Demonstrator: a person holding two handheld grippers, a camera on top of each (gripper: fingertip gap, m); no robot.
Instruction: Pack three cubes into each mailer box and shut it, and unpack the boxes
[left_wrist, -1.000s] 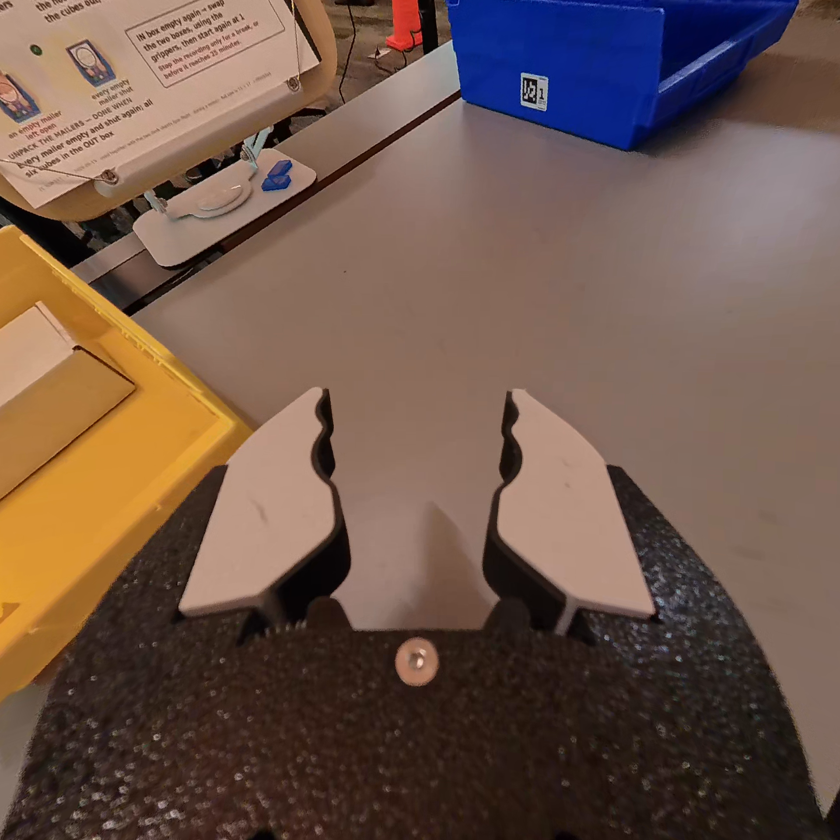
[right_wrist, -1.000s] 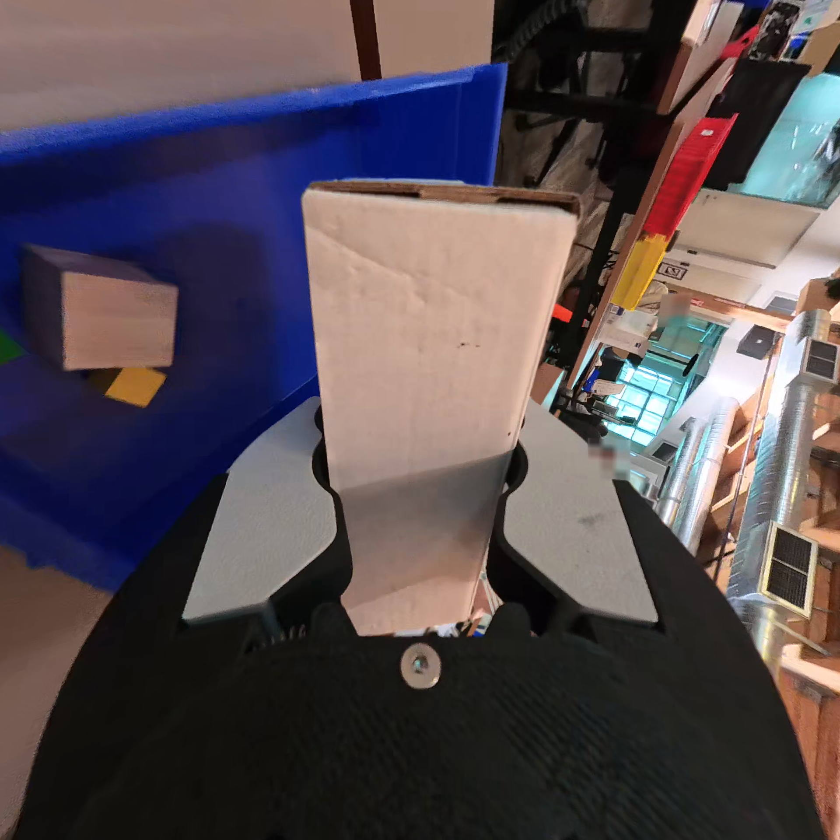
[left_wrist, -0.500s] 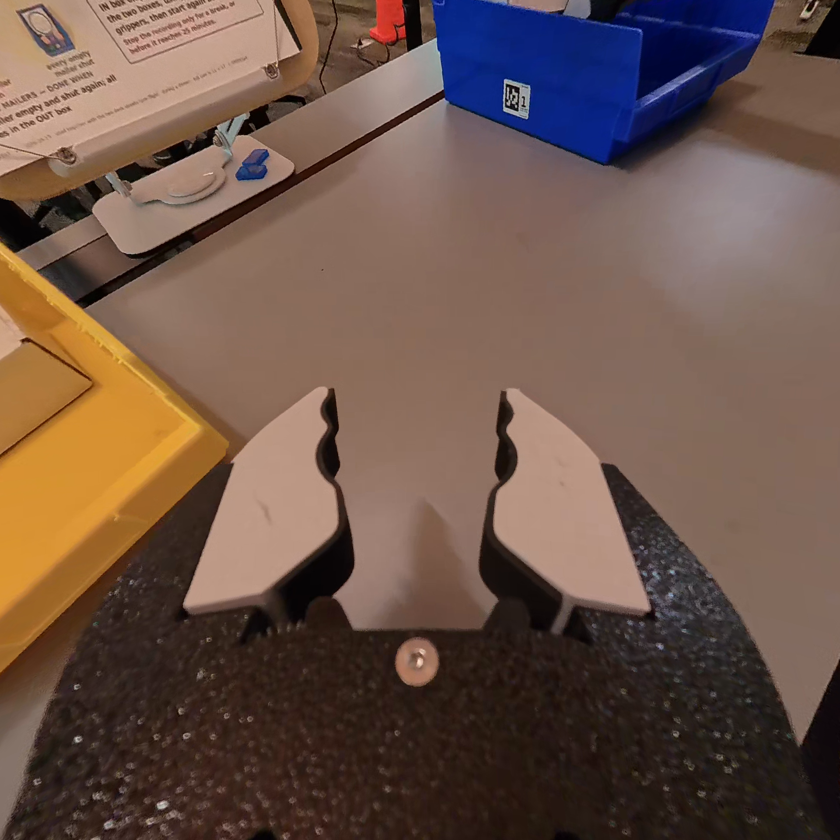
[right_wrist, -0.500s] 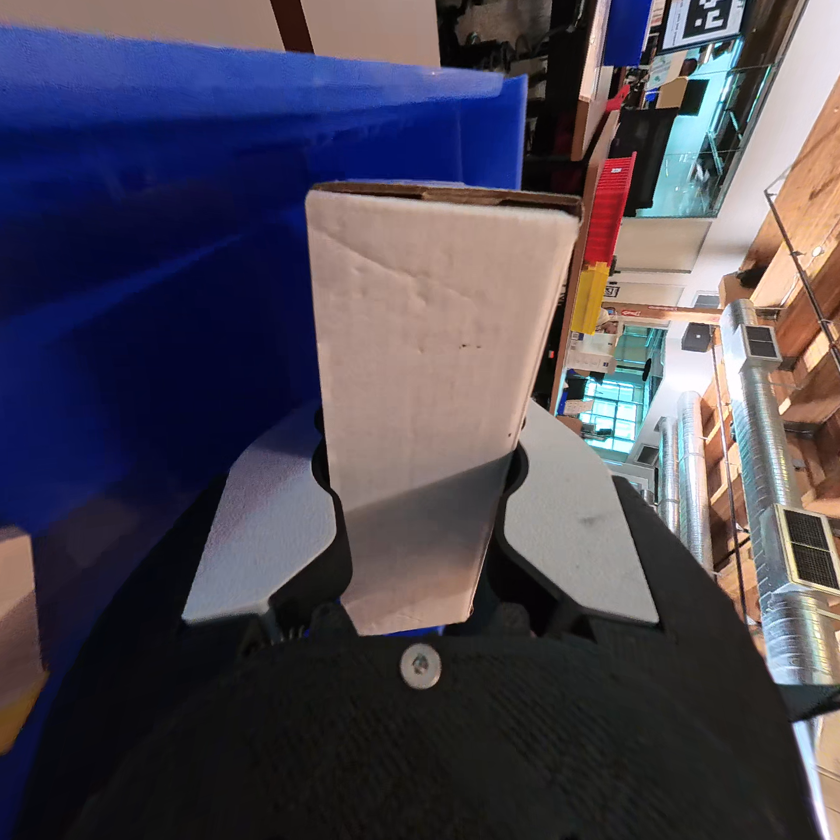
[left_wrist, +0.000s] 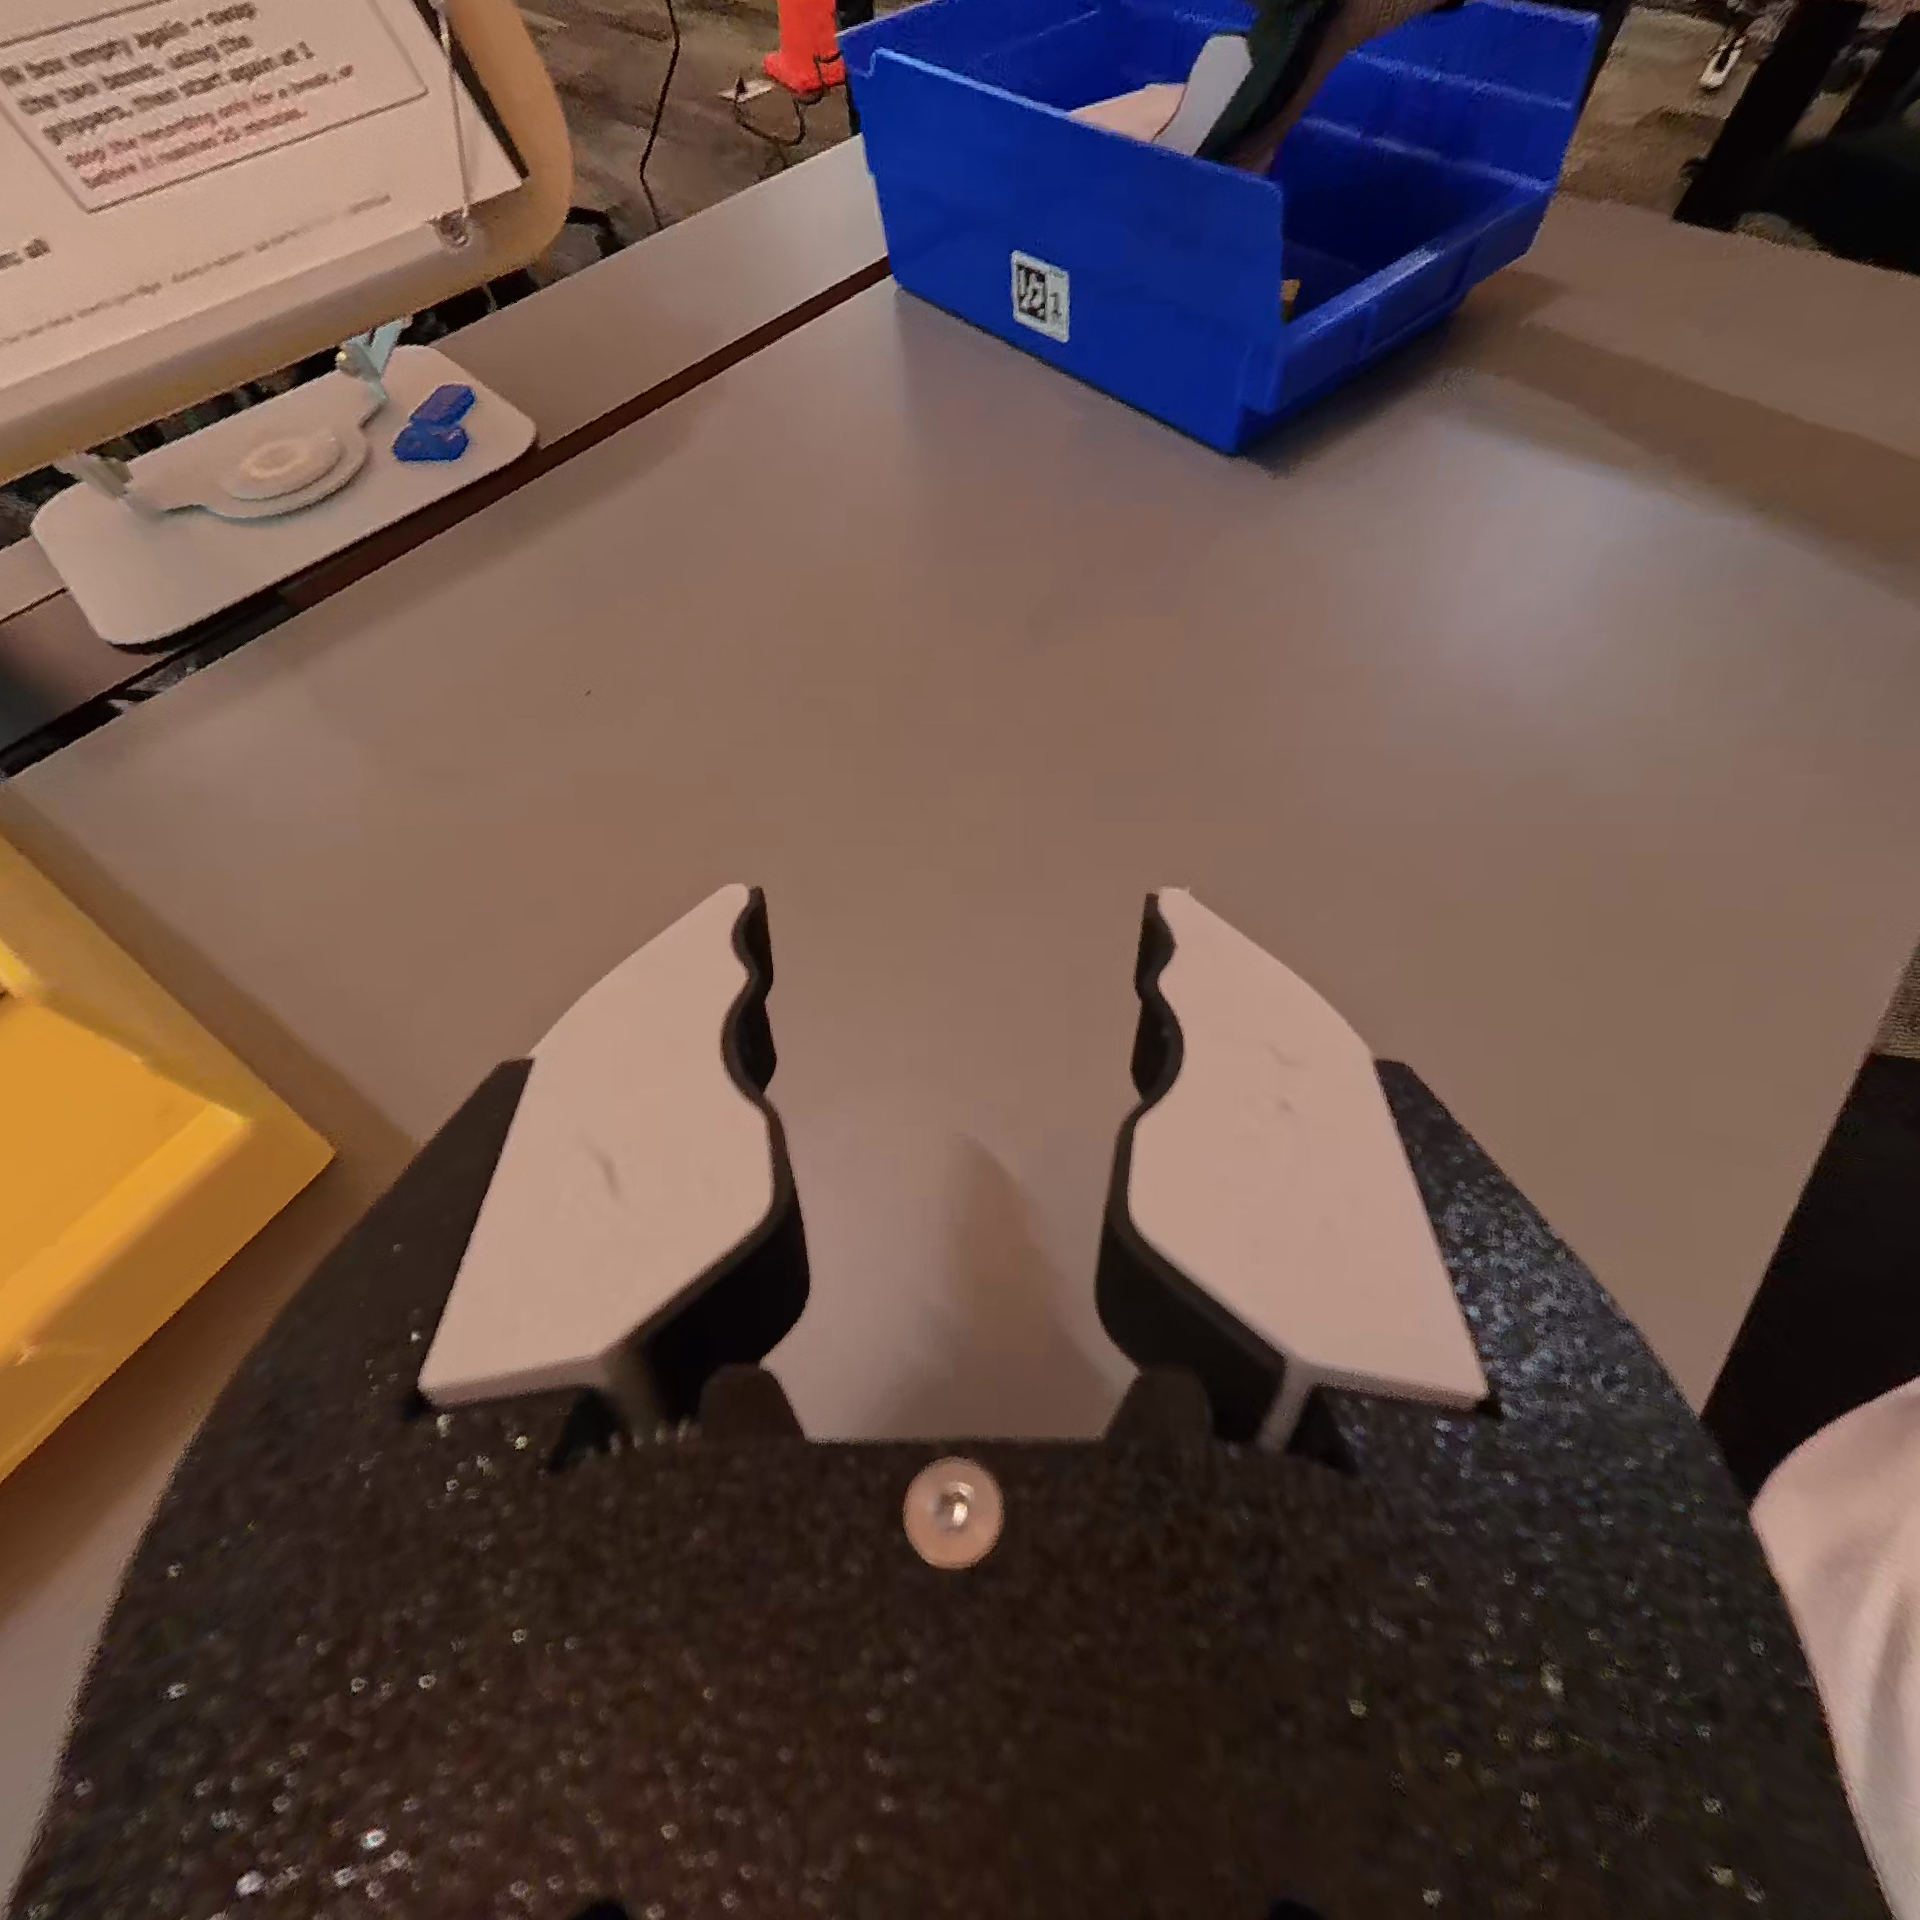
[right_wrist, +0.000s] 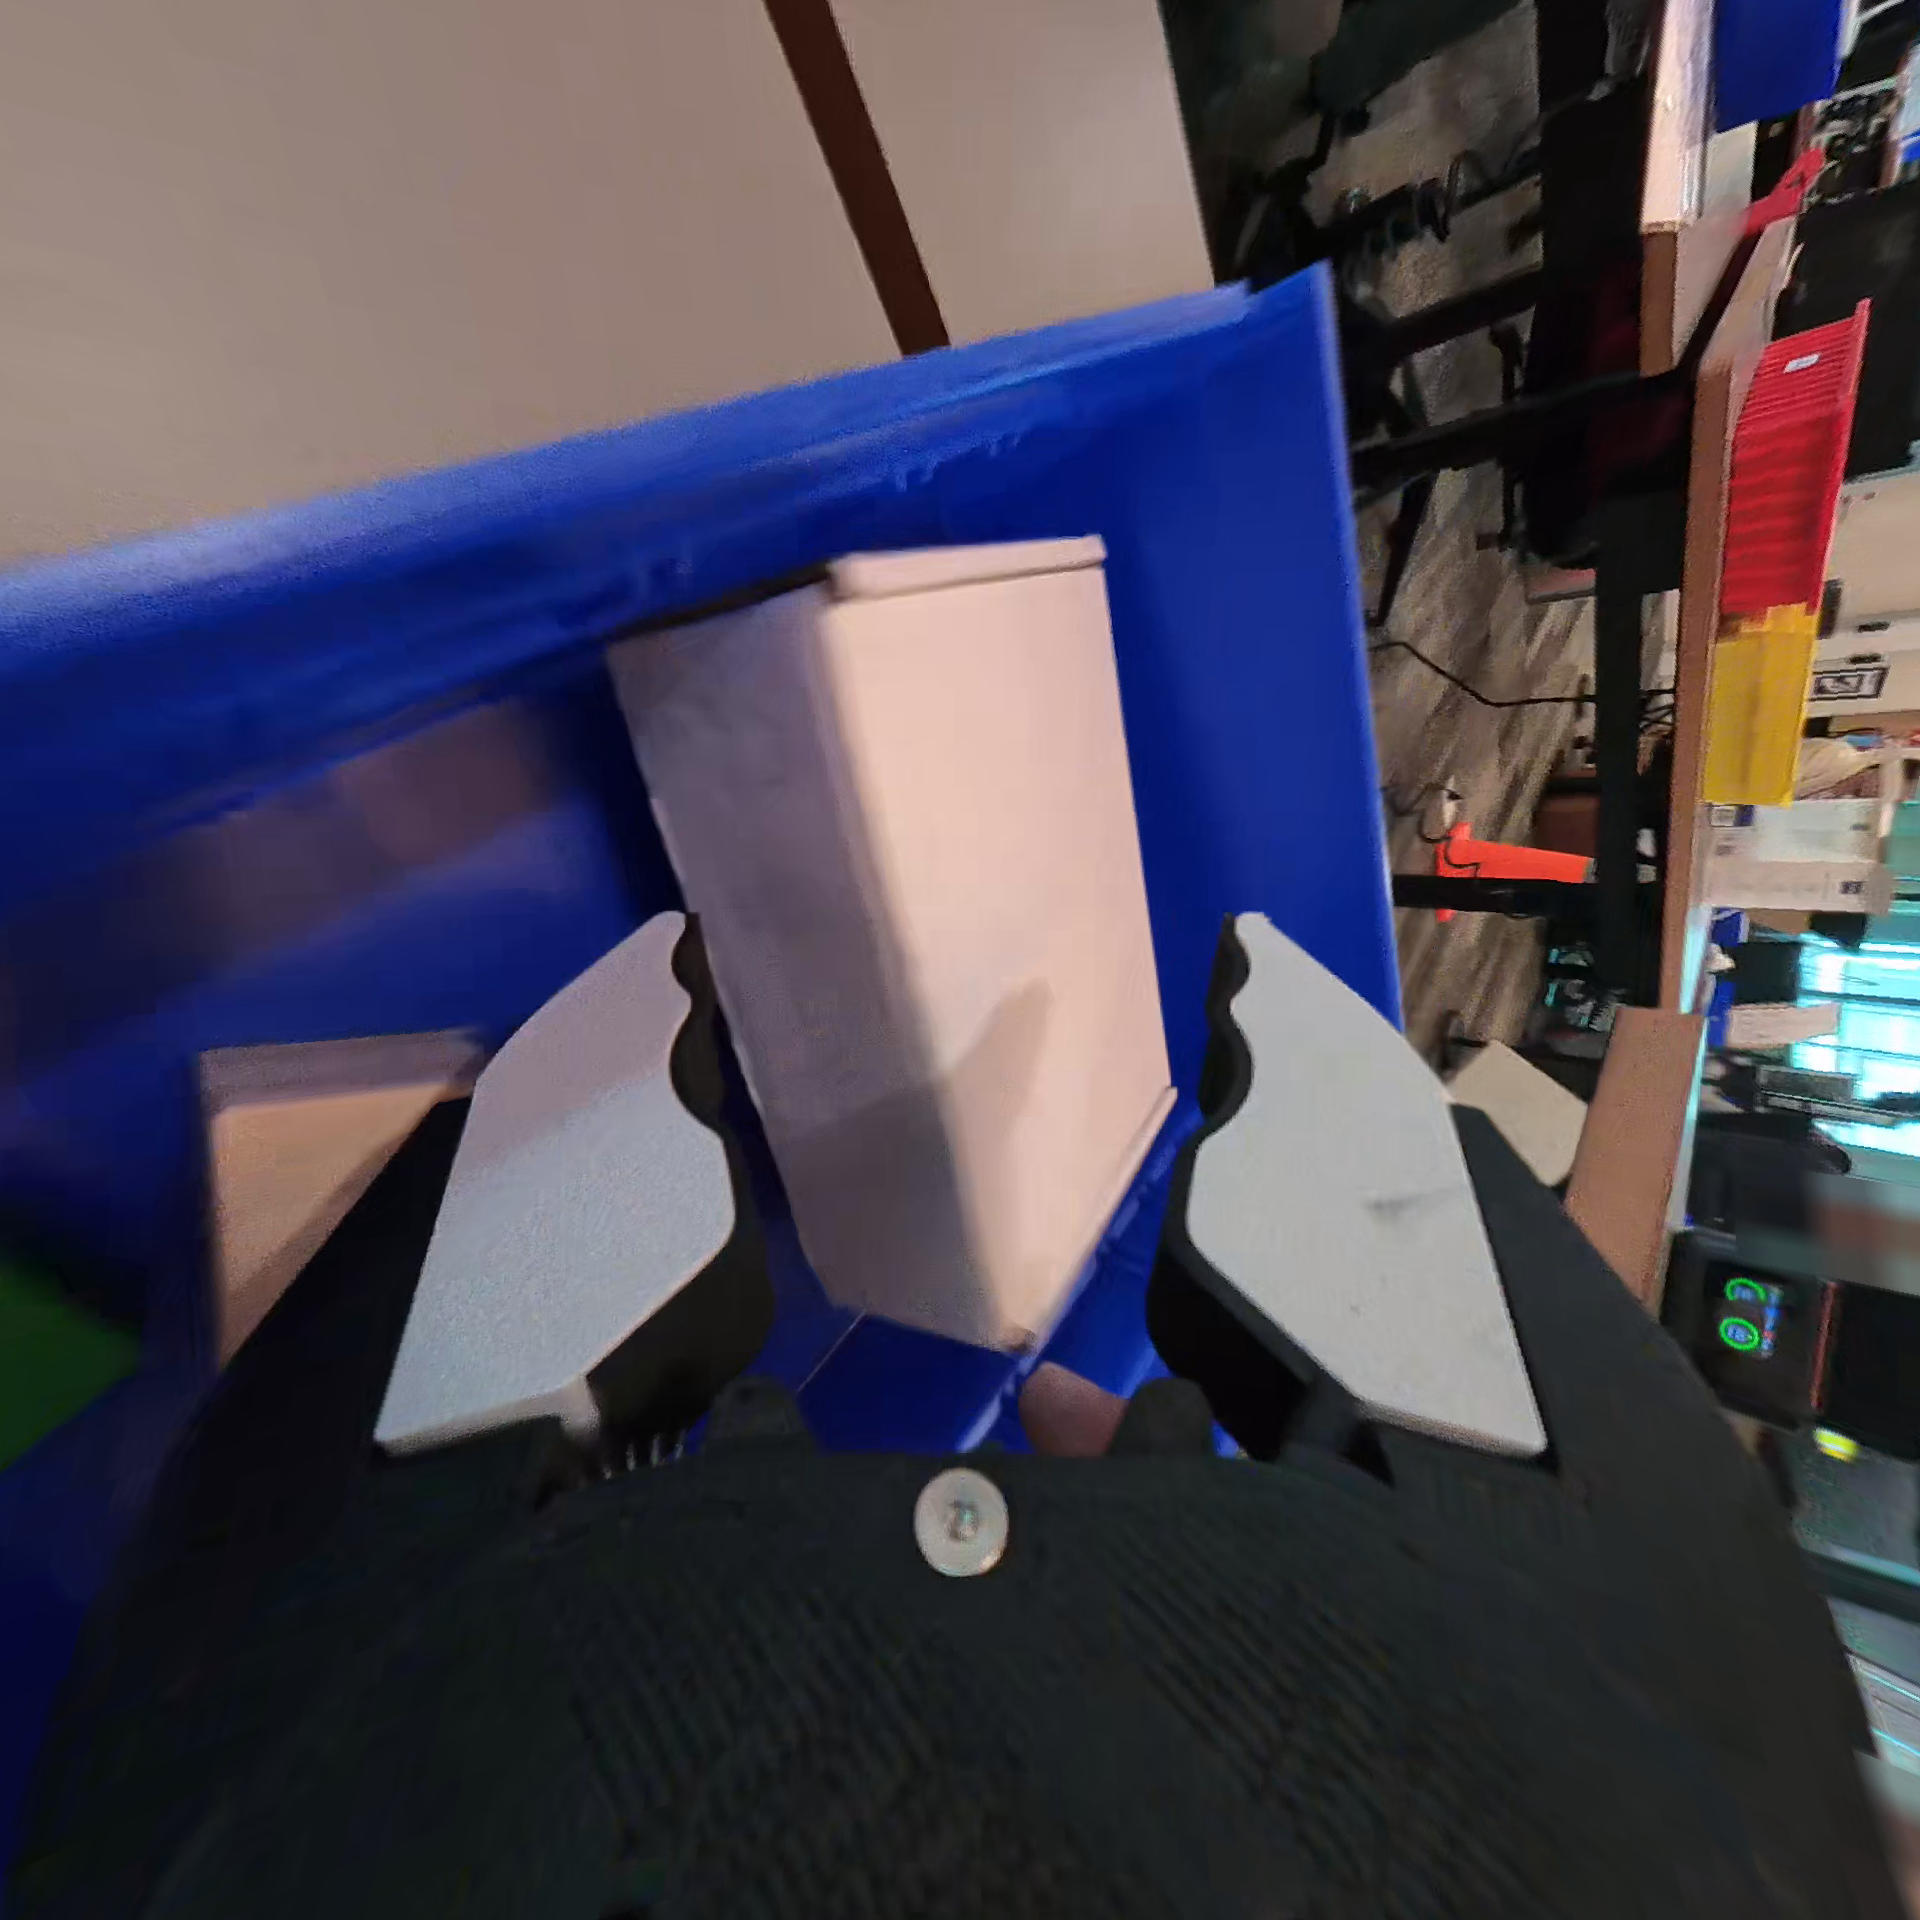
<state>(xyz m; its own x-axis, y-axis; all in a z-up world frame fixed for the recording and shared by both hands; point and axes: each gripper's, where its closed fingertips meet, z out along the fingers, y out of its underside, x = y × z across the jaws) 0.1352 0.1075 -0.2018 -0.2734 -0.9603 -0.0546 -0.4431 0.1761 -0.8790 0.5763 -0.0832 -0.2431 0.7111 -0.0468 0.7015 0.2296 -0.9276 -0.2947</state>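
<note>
My right gripper (right_wrist: 956, 925) is open inside the blue bin (right_wrist: 727, 499). The white mailer box (right_wrist: 914, 935) lies loose between and just beyond its fingers, leaning on the bin wall. A wooden cube (right_wrist: 312, 1143) sits to its left, with a green patch (right_wrist: 52, 1351) at the frame edge. My left gripper (left_wrist: 951, 894) is open and empty over the grey table (left_wrist: 1039, 675). In the left wrist view the blue bin (left_wrist: 1143, 260) stands far ahead to the right, with the right gripper (left_wrist: 1236, 94) and the mailer (left_wrist: 1132, 109) in it.
A yellow bin (left_wrist: 125, 1174) sits at the left edge of the table. An instruction sheet on a white stand (left_wrist: 270, 488) stands at the back left. The table's right edge (left_wrist: 1849, 1060) is near. A white sleeve (left_wrist: 1860, 1621) shows at the lower right. Left tips to right tips: about 50 cm. About 6 cm separates my right fingertips from the wooden cube (right_wrist: 312, 1143).
My right gripper has opened and let go of the mailer box, which now rests in the blue bin. My left gripper has shifted right, away from the yellow bin, and stays open.
</note>
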